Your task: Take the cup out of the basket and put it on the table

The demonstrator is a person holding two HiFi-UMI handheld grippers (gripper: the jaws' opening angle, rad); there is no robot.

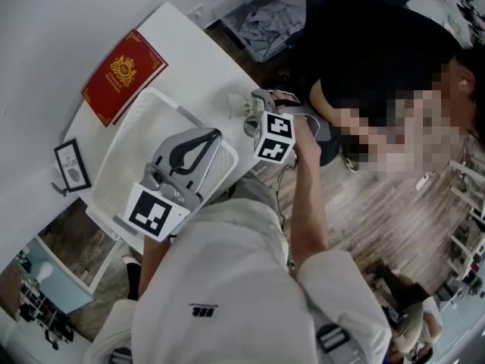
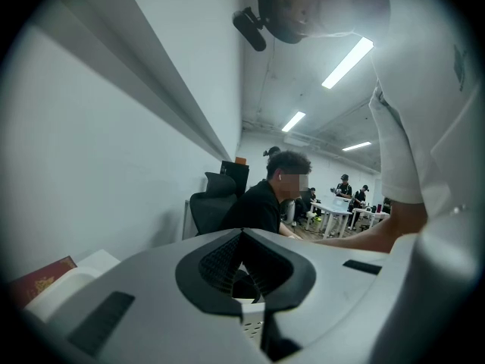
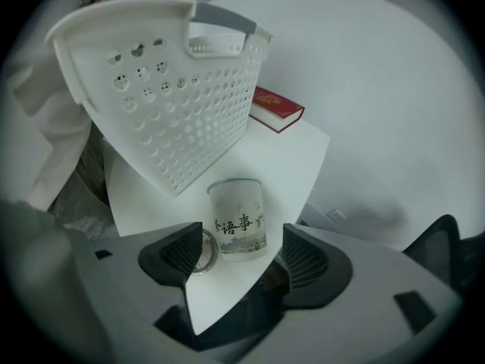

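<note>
My right claw [image 3: 242, 252] gapes wide, gripping nothing. The cup [image 3: 237, 218] stands upright on the tabletop [image 3: 284, 165] between its jaws, beside the basket [image 3: 174, 105]. It looks ceramic, so stiff, slick and breakable; I'd squeeze mid-wall, gently. My left claw [image 2: 241, 233] is closed tip to tip.

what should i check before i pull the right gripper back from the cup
1. Cup out of the basket: ok, it stands on the table beside the basket.
2. Cup upright: ok.
3. Right gripper free of the cup: ok, jaws apart with a gap on each side.
4. Margin to the table edge: not ok, the cup sits close to the corner, so draw back straight.
5. Left gripper out of the way: ok, jaws together, over the basket.
</note>
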